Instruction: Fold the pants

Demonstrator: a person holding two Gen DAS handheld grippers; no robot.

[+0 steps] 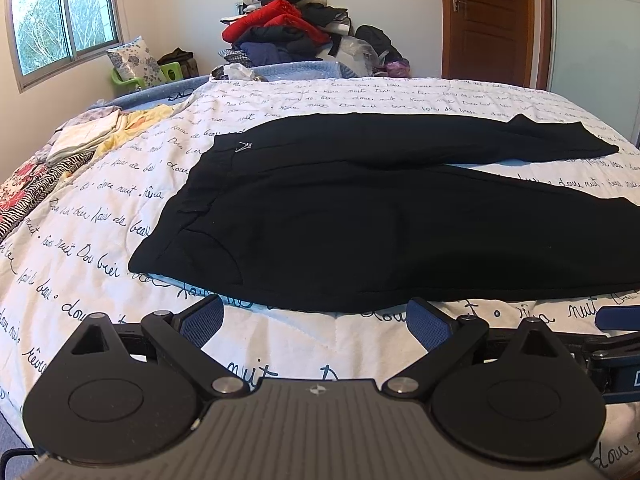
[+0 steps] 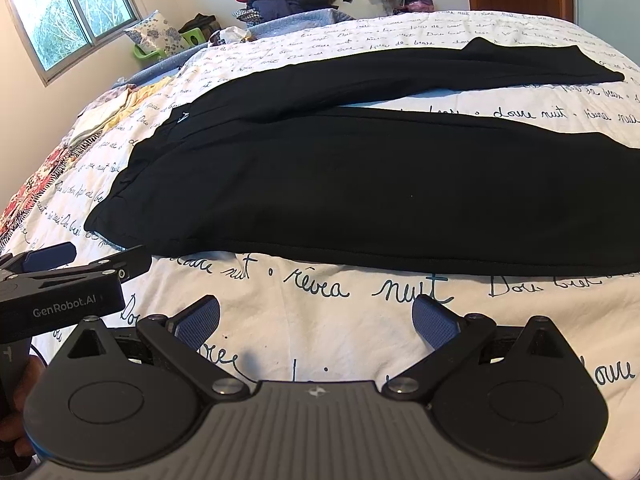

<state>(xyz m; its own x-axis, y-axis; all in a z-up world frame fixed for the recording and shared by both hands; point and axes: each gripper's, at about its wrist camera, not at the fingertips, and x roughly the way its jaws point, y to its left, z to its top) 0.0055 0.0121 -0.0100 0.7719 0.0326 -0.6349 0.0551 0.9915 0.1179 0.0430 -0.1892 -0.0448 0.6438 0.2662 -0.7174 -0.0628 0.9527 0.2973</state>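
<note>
Left gripper (image 1: 316,322): jaws spread wide, released, nothing between the blue pads (image 1: 206,322), hovering over the near edge of the bed. Right gripper (image 2: 316,320): jaws likewise spread and empty, blue pads (image 2: 434,322) above bare quilt, just short of the pants. Seen from the right wrist camera, left gripper's body at lower left, labelled "GenRobot.AI", close beside. Black pants (image 1: 360,216) spread flat on the bed, waistband toward the left, two legs stretching right and parted slightly, near hem line just beyond both grippers. Small metal clip (image 1: 244,146) at the waistband. Underneath, white quilt (image 1: 100,216) with dark cursive writing. Patterned fabrics (image 1: 48,168) along the left edge of the bed. Farther back, heap of clothes (image 1: 292,28) with a red garment, window (image 1: 60,12) at left, wooden door (image 1: 488,16) at right.
</note>
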